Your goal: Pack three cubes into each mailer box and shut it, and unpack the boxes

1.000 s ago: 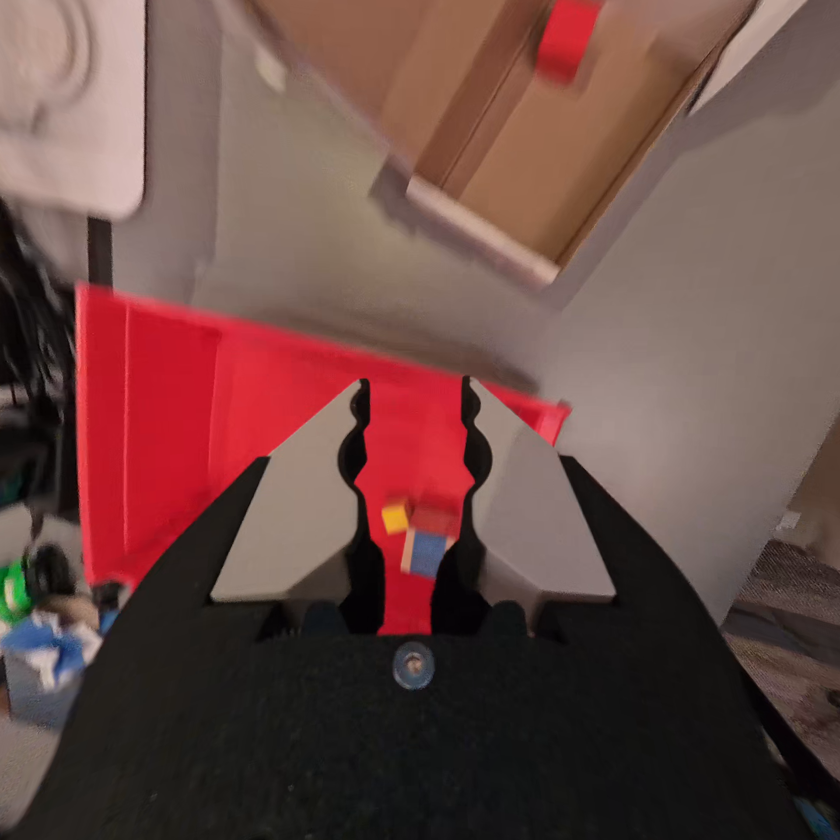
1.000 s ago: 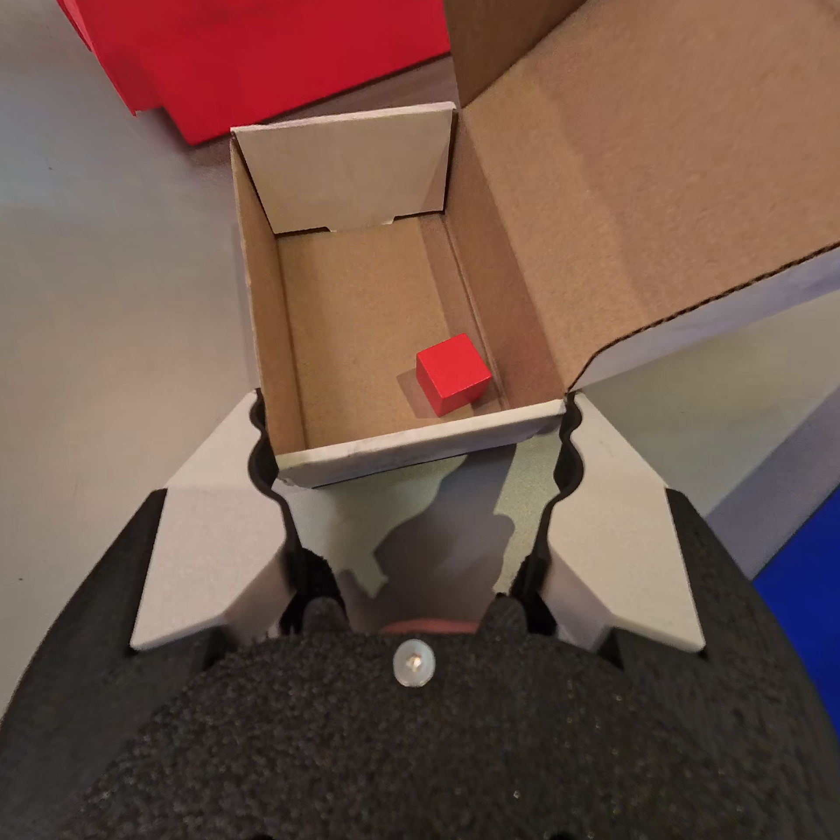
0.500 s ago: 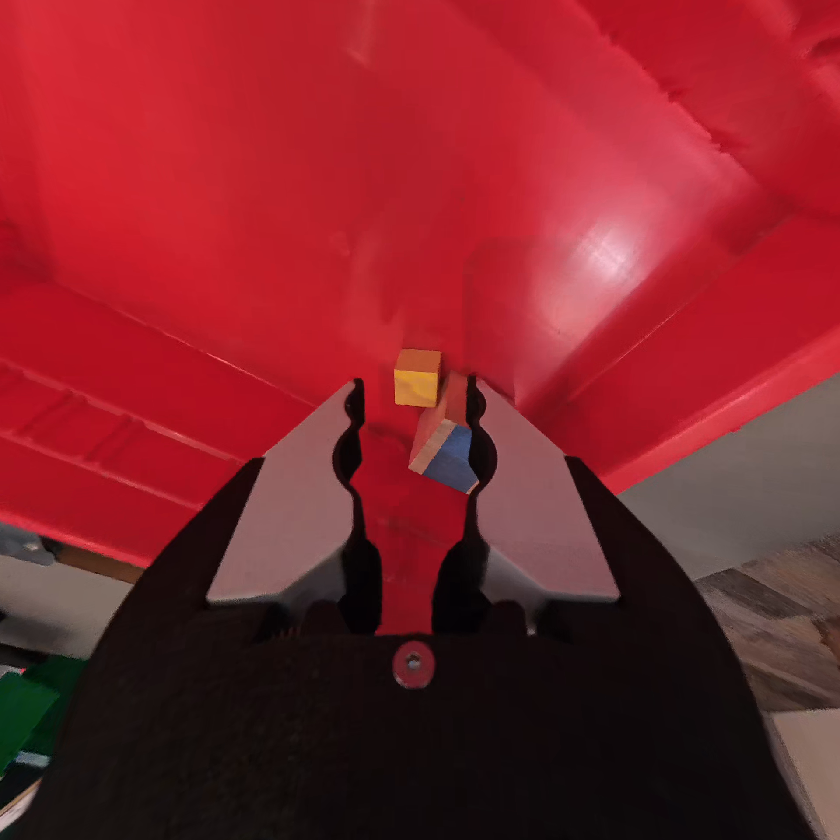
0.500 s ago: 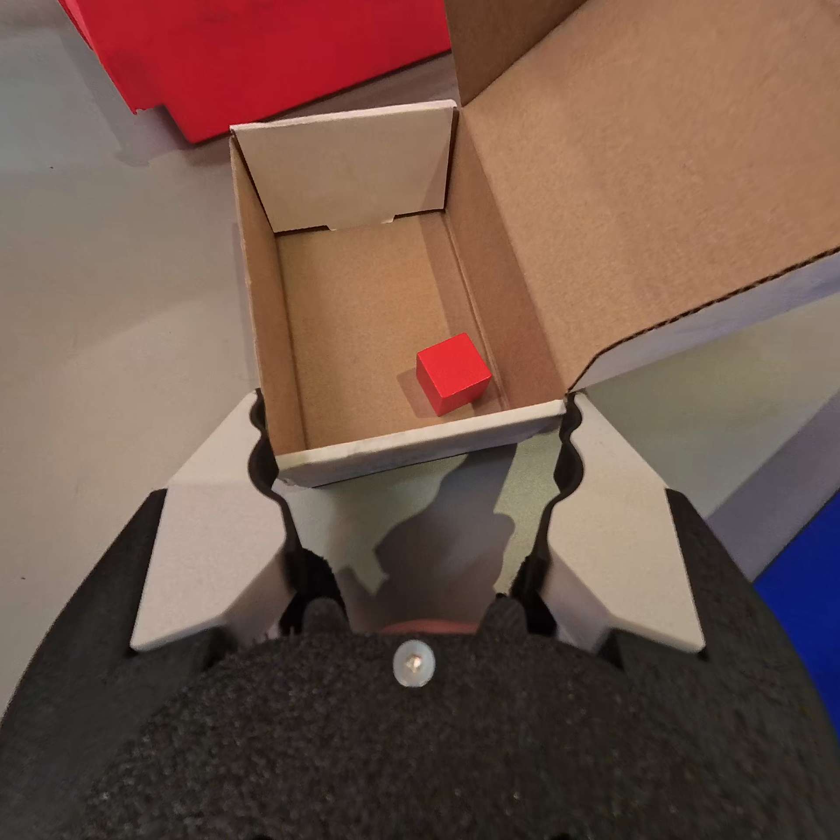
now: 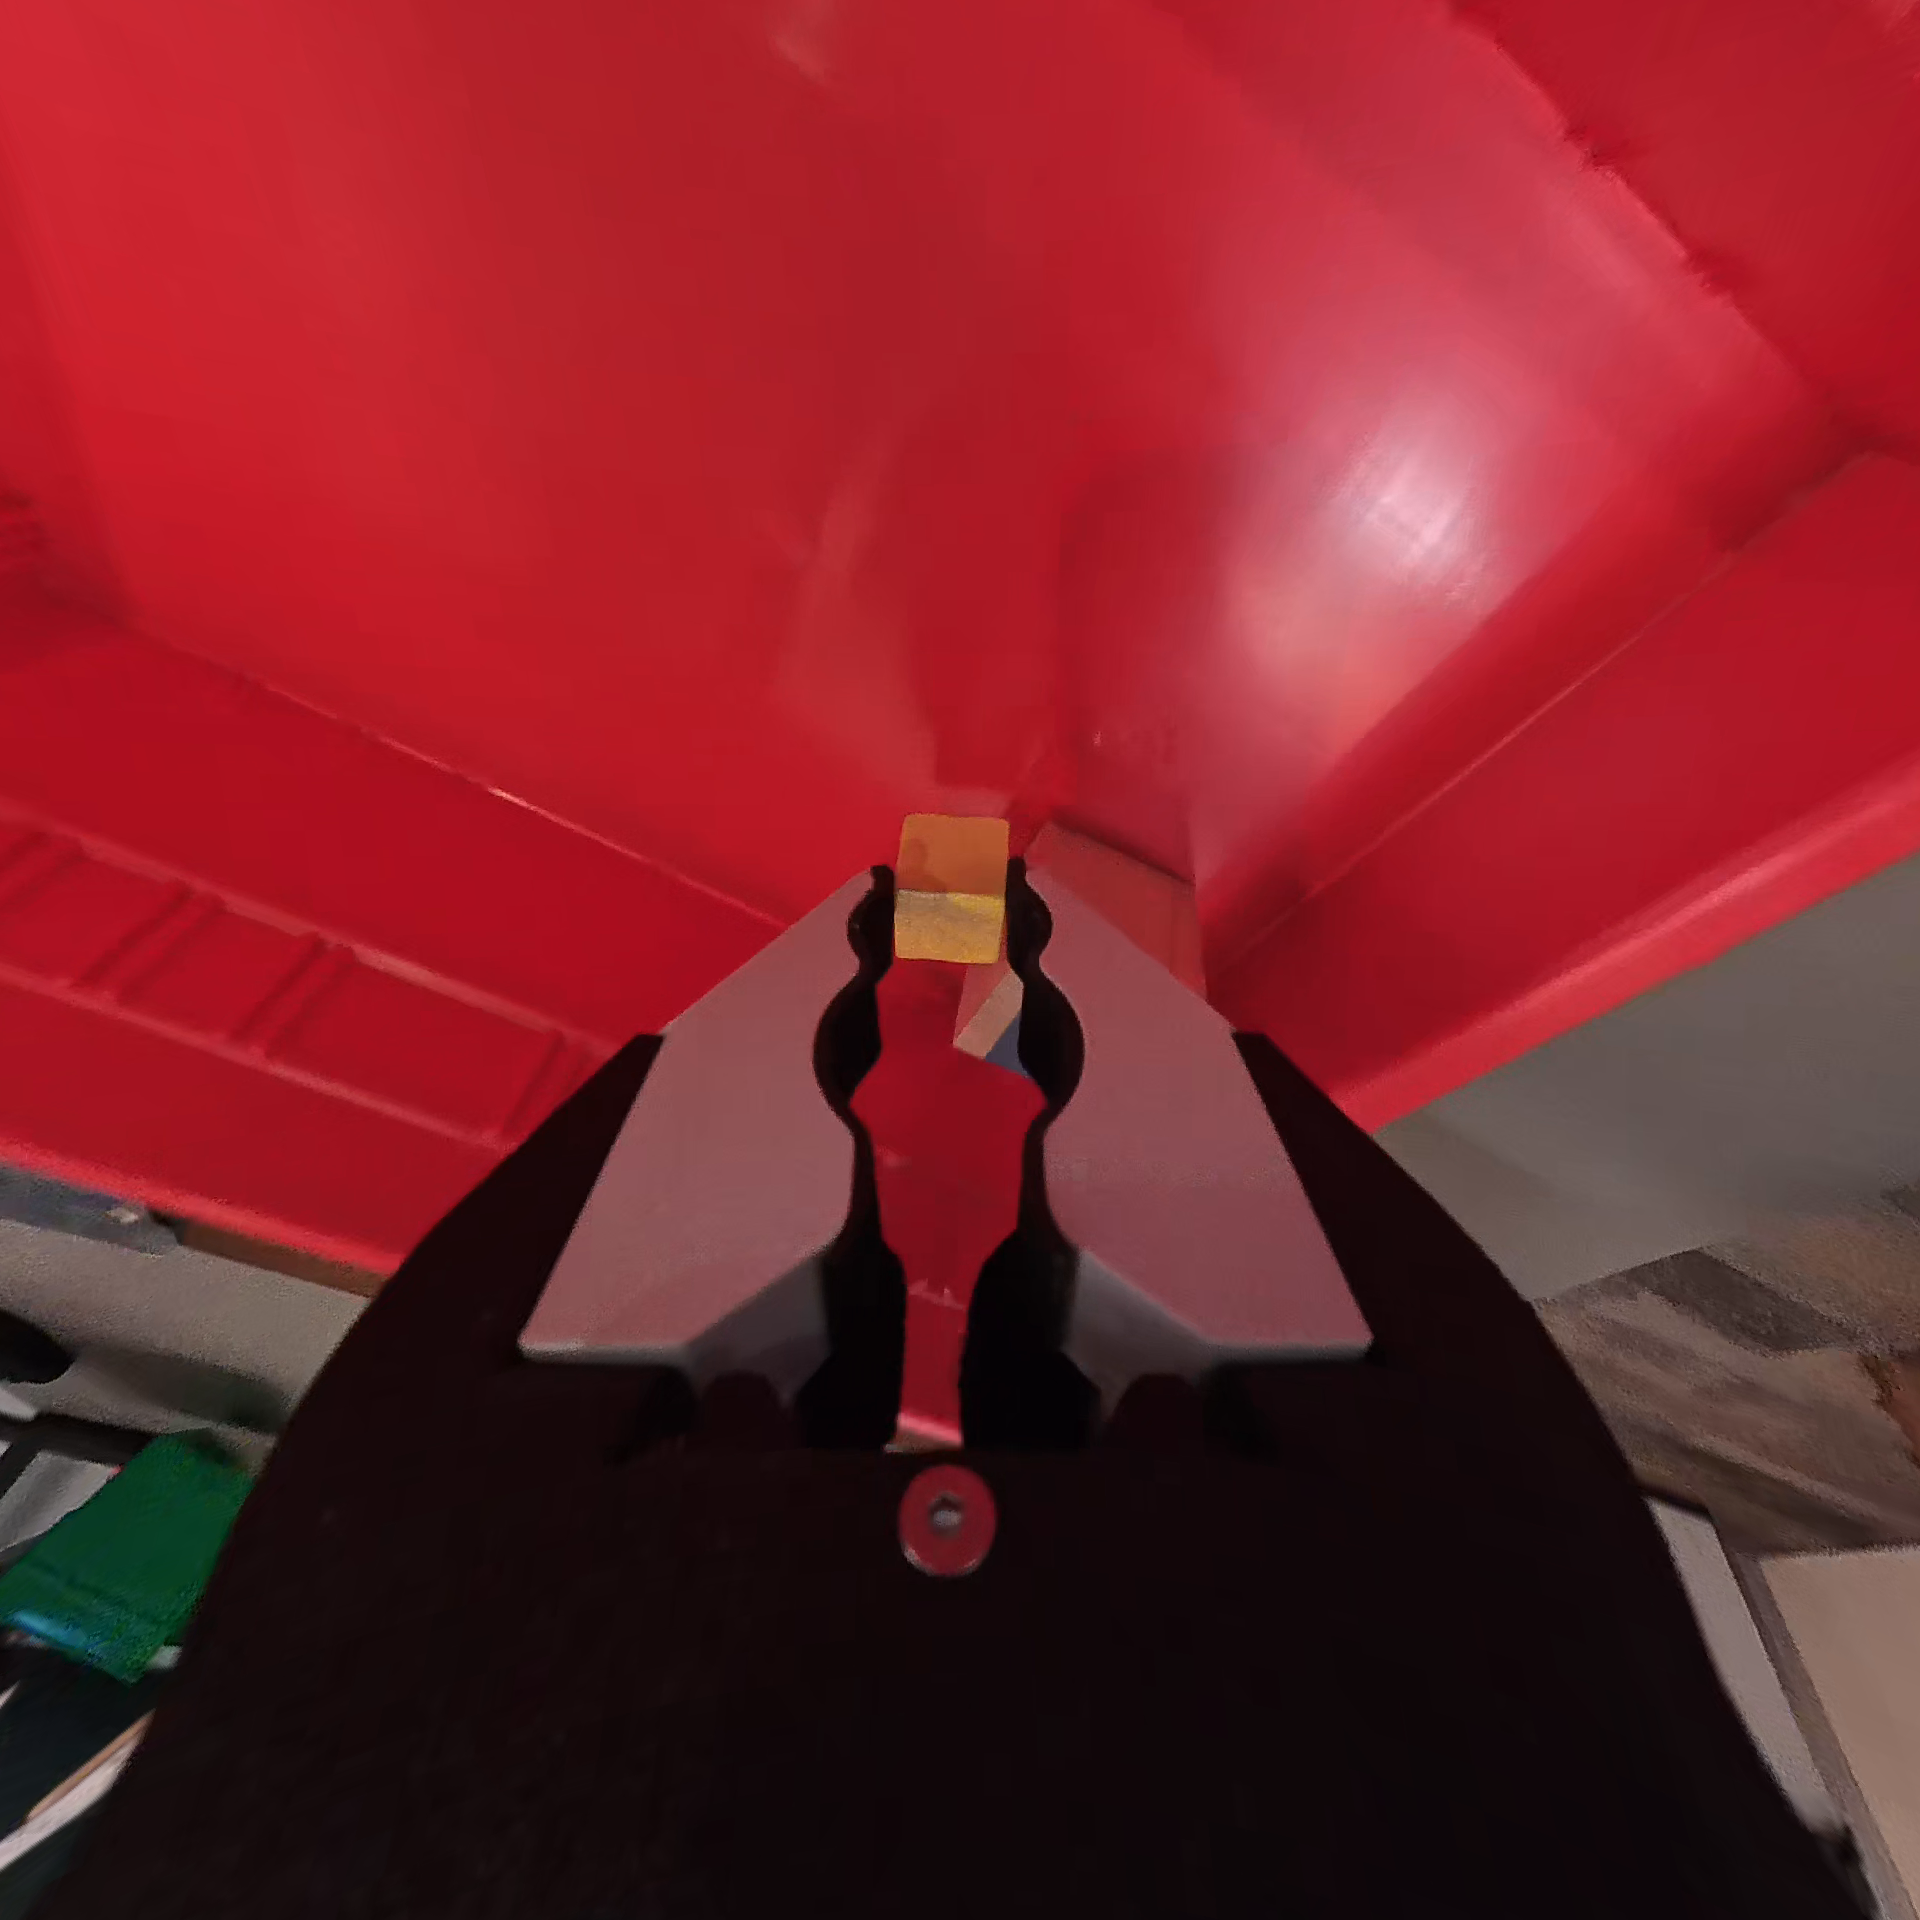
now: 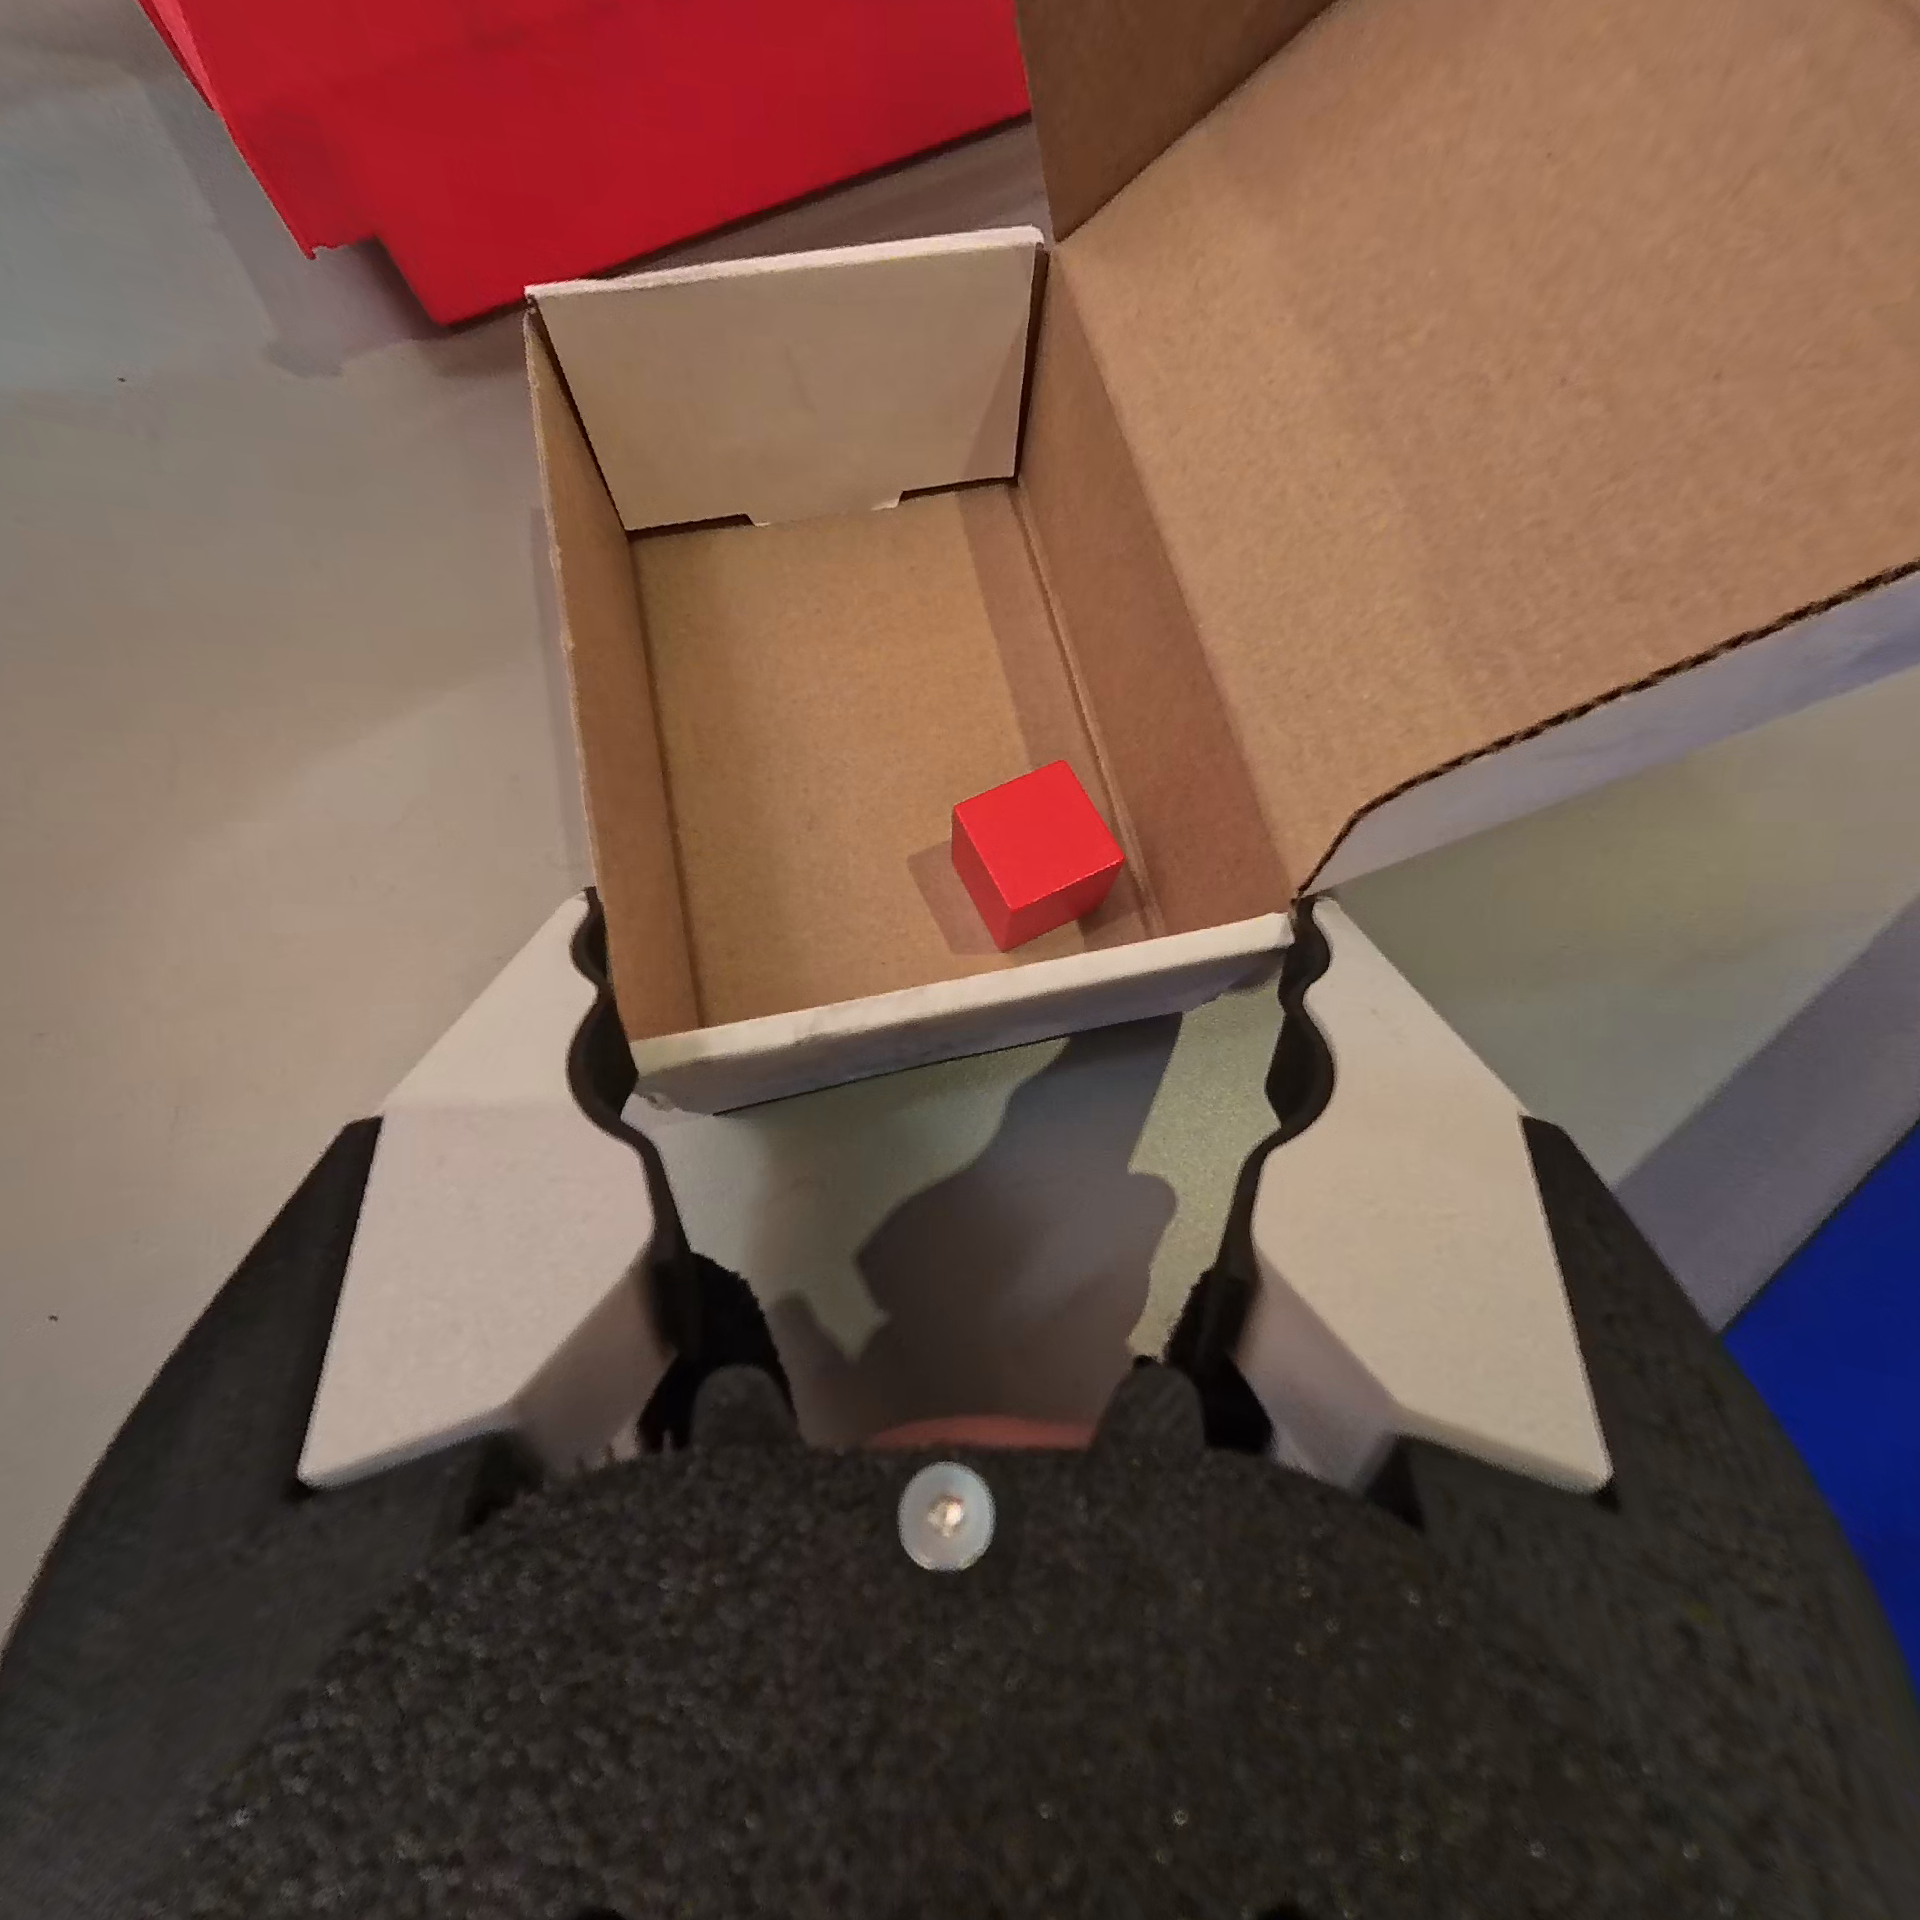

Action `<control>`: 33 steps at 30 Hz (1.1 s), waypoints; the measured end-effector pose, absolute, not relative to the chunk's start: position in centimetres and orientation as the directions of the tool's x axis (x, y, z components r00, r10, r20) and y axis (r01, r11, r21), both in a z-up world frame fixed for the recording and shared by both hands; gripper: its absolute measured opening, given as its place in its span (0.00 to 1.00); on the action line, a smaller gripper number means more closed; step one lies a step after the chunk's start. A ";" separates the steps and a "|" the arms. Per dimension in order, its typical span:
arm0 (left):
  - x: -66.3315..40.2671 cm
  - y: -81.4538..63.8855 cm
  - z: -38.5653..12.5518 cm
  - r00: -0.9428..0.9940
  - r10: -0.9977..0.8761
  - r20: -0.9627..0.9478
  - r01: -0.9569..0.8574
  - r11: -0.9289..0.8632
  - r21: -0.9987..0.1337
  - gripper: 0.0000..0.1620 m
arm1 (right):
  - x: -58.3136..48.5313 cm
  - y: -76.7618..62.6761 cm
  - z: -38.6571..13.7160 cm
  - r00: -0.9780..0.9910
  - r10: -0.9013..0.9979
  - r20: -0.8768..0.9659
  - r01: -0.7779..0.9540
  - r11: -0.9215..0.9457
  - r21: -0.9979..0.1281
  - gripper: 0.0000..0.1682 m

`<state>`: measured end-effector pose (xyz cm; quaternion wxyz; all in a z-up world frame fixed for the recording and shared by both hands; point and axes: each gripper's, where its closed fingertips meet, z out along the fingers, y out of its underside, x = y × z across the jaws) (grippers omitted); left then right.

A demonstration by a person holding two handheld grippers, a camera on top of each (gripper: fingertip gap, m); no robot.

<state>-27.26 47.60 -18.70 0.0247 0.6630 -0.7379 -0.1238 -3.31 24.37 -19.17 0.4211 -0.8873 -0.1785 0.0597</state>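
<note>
In the left wrist view my left gripper [image 5: 951, 899] reaches into a red plastic bin [image 5: 727, 468] and is shut on a small yellow cube [image 5: 951, 914] at its fingertips. A second, tilted cube [image 5: 992, 1029] with blue and pale faces lies just behind, partly hidden by the right finger. In the right wrist view an open cardboard mailer box [image 6: 603, 727] stands on the grey table with its lid [image 6: 1455, 416] up on the right. One red cube [image 6: 1039, 852] lies in its near right corner. My right gripper [image 6: 940, 920] is wide open, with the box's near wall between its fingertips.
The red bin [image 6: 582, 135] also shows beyond the box in the right wrist view. A blue surface [image 6: 1829, 1340] lies past the table edge at the right. Green and dark clutter [image 5: 114, 1548] sits below the bin at the lower left of the left wrist view. Spacing between my two grippers at the tips: around 35 cm.
My left gripper went from above the table down into the red bin and shut on the yellow cube. The right gripper, the box and the red cube have not moved.
</note>
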 end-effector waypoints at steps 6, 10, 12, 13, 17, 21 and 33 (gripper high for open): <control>-21.0 44.1 -10.8 -0.192 -0.971 -0.141 -0.975 0.205 -0.085 0.11 | -3.3 24.3 -19.2 0.929 0.367 0.047 0.268 -0.581 -0.768 0.74; -14.1 37.8 -5.6 -0.285 -0.952 -0.114 -0.864 0.306 -0.400 0.11 | -3.3 24.3 -19.2 0.929 0.367 0.047 0.269 -0.581 -0.768 0.74; -11.1 34.4 -4.8 -0.324 -0.941 -0.092 -0.796 0.324 -0.510 0.11 | -3.3 24.3 -19.2 0.929 0.367 0.048 0.269 -0.581 -0.768 0.74; -9.9 32.9 -5.1 -0.334 -0.939 -0.080 -0.779 0.323 -0.538 0.11 | -3.3 24.3 -19.2 0.929 0.367 0.048 0.269 -0.581 -0.768 0.74; -6.6 29.0 -10.0 -0.361 -0.929 -0.078 -0.799 0.352 -0.488 0.11 | -3.3 24.3 -19.2 0.929 0.367 0.048 0.269 -0.580 -0.769 0.74; -4.4 27.6 -15.2 -0.336 -0.939 -0.066 -0.835 0.330 -0.441 0.11 | -3.3 24.3 -19.2 0.928 0.368 0.050 0.271 -0.578 -0.769 0.74; -3.0 28.2 -20.1 -0.196 -0.978 -0.077 -0.865 0.209 -0.455 0.11 | -3.4 24.3 -19.1 0.927 0.371 0.043 0.266 -0.573 -0.775 0.74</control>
